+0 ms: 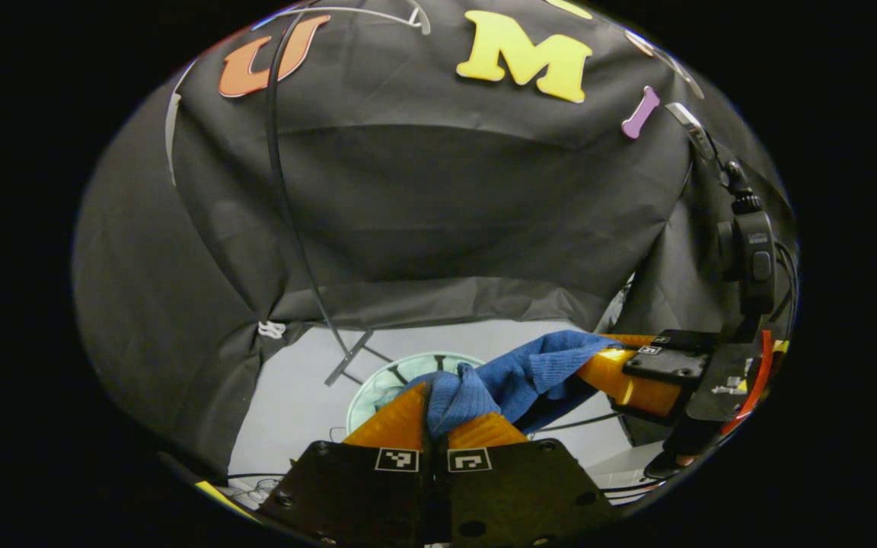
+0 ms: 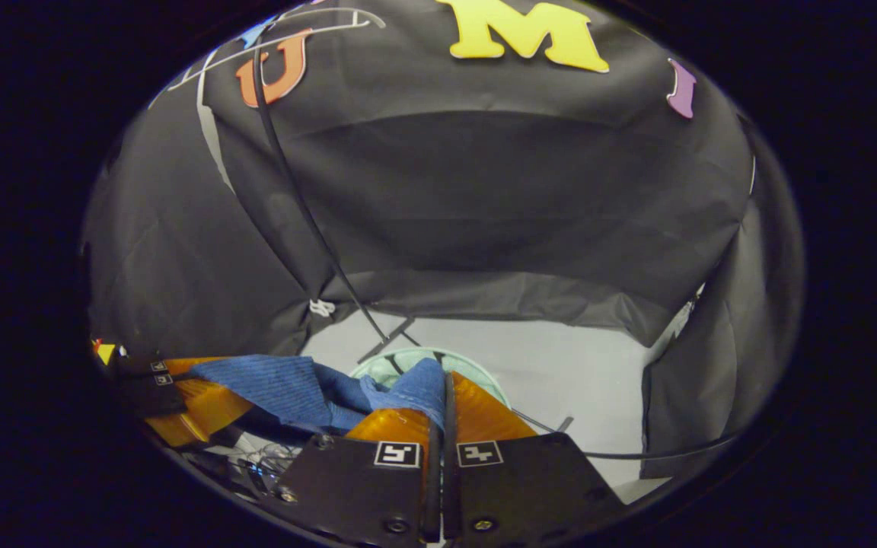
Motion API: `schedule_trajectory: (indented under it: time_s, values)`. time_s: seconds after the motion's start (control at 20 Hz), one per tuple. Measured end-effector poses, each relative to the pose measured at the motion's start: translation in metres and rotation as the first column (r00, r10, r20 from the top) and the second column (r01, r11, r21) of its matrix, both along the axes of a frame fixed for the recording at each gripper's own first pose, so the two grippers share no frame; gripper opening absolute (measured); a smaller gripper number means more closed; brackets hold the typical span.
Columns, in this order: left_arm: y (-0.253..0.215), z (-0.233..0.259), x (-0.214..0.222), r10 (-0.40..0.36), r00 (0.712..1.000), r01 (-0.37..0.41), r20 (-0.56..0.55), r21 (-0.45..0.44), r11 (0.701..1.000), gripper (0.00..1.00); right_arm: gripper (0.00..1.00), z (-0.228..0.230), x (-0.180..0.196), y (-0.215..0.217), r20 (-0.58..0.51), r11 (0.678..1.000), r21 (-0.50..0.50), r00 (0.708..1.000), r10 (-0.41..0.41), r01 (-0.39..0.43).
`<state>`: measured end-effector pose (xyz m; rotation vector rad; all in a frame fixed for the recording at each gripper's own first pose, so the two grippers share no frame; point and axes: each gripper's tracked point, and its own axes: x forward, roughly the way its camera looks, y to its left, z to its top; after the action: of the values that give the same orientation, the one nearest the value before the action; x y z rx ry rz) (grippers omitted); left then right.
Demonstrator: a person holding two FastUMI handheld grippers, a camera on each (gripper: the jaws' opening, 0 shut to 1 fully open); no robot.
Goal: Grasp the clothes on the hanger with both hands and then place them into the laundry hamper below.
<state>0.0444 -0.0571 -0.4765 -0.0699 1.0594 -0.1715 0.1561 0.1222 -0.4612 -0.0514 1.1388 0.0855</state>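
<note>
A blue knitted garment stretches between both grippers. In the left gripper view my left gripper is shut on one bunched end of it, and the right gripper holds the other end at the right. In the right gripper view my right gripper is shut on the blue garment, whose far end reaches the left gripper at the left. Below the cloth sits the pale green laundry hamper, round and seen from above; its rim peeks out behind the fabric.
A thin black stand pole rises from a foot on the white floor just behind the hamper. A white hanger hangs at the top. A black device on a mount stands at the right.
</note>
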Motion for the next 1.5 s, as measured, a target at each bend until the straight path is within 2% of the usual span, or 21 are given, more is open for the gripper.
schedule_trajectory:
  time_s: [0.05,0.1,0.25,0.3,0.35,0.4,0.45,0.5,0.55,0.6,0.65,0.8,0.85,0.9,1.05,1.1,1.15,1.2,1.35,1.4,1.5]
  values:
    - [0.001,-0.008,-0.006,0.013,0.999,-0.012,-0.04,0.022,1.0,0.06,0.05,-0.016,-0.012,-0.003,-0.05,0.999,-0.034,0.999,0.0,-0.001]
    - [-0.002,-0.014,-0.013,0.022,0.996,-0.02,-0.087,0.018,1.0,0.01,0.05,-0.025,-0.019,-0.006,-0.094,0.999,-0.046,0.996,0.0,-0.005]
    - [-0.012,-0.032,-0.022,0.041,0.981,-0.047,-0.187,-0.026,0.999,0.08,0.08,-0.039,-0.035,-0.017,-0.188,0.999,-0.054,0.982,-0.001,-0.01]
    - [-0.016,-0.035,-0.025,0.04,0.975,-0.048,-0.22,-0.03,0.998,0.19,0.18,-0.04,-0.038,-0.017,-0.212,0.999,-0.052,0.977,0.006,-0.017]
    - [-0.02,-0.036,-0.028,0.035,0.968,-0.045,-0.249,-0.035,0.998,0.24,0.28,-0.039,-0.042,-0.018,-0.228,0.998,-0.061,0.974,0.011,-0.025]
    - [-0.022,-0.037,-0.031,0.029,0.962,-0.04,-0.273,-0.035,0.999,0.39,0.3,-0.037,-0.044,-0.02,-0.234,0.997,-0.071,0.972,0.011,-0.028]
    - [-0.022,-0.039,-0.036,0.029,0.956,-0.042,-0.292,-0.037,0.998,0.54,0.39,-0.037,-0.044,-0.022,-0.23,0.997,-0.071,0.973,0.009,-0.026]
    - [-0.021,-0.04,-0.039,0.037,0.952,-0.051,-0.302,-0.039,0.998,0.69,0.38,-0.035,-0.044,-0.026,-0.227,0.998,-0.067,0.974,0.007,-0.022]
    - [-0.021,-0.042,-0.039,0.05,0.95,-0.065,-0.309,-0.039,0.997,0.85,0.45,-0.033,-0.045,-0.029,-0.223,0.998,-0.054,0.975,0.009,-0.021]
    - [-0.017,-0.041,-0.04,0.068,0.948,-0.082,-0.312,-0.035,0.996,1.0,0.57,-0.027,-0.045,-0.028,-0.21,0.999,-0.04,0.978,0.01,-0.019]
    - [-0.011,-0.037,-0.042,0.085,0.946,-0.1,-0.313,-0.031,0.995,0.95,0.66,-0.019,-0.049,-0.03,-0.191,0.999,-0.039,0.982,0.008,-0.016]
    - [0.005,-0.02,-0.045,0.12,0.951,-0.128,-0.284,-0.01,0.992,0.98,0.79,0.01,-0.049,-0.043,-0.111,0.999,-0.052,0.994,-0.007,0.001]
    - [0.005,-0.012,-0.043,0.126,0.955,-0.132,-0.269,-0.007,0.991,1.0,0.8,0.019,-0.048,-0.046,-0.086,0.999,-0.052,0.996,-0.014,0.01]
    - [0.006,-0.002,-0.041,0.128,0.961,-0.133,-0.246,-0.003,0.991,0.97,0.8,0.032,-0.045,-0.051,-0.052,0.999,-0.046,0.998,-0.023,0.02]
    - [0.019,0.025,-0.04,0.149,0.976,-0.144,-0.156,0.04,0.989,0.98,0.8,0.073,-0.044,-0.06,0.057,0.998,-0.043,0.997,-0.045,0.048]
    - [0.022,0.033,-0.042,0.15,0.979,-0.146,-0.136,0.045,0.988,1.0,0.82,0.085,-0.048,-0.063,0.086,0.998,-0.039,0.996,-0.037,0.04]
    - [0.022,0.044,-0.042,0.151,0.982,-0.146,-0.11,0.049,0.988,0.97,0.84,0.096,-0.05,-0.064,0.107,0.999,-0.034,0.994,-0.025,0.029]
    - [0.022,0.055,-0.042,0.149,0.985,-0.145,-0.084,0.055,0.988,0.97,0.9,0.107,-0.052,-0.065,0.129,0.999,-0.029,0.991,-0.022,0.026]
    - [0.025,0.095,-0.036,0.151,0.988,-0.152,0.026,0.059,0.987,0.97,0.91,0.149,-0.049,-0.066,0.228,1.0,-0.001,0.973,-0.019,0.019]
    - [0.025,0.11,-0.031,0.155,0.986,-0.159,0.069,0.055,0.986,1.0,0.91,0.169,-0.044,-0.068,0.273,1.0,-0.002,0.962,-0.013,0.014]
    - [0.029,0.145,-0.019,0.161,0.975,-0.171,0.155,0.051,0.984,0.97,0.91,0.205,-0.034,-0.076,0.369,1.0,-0.017,0.929,-0.008,0.015]
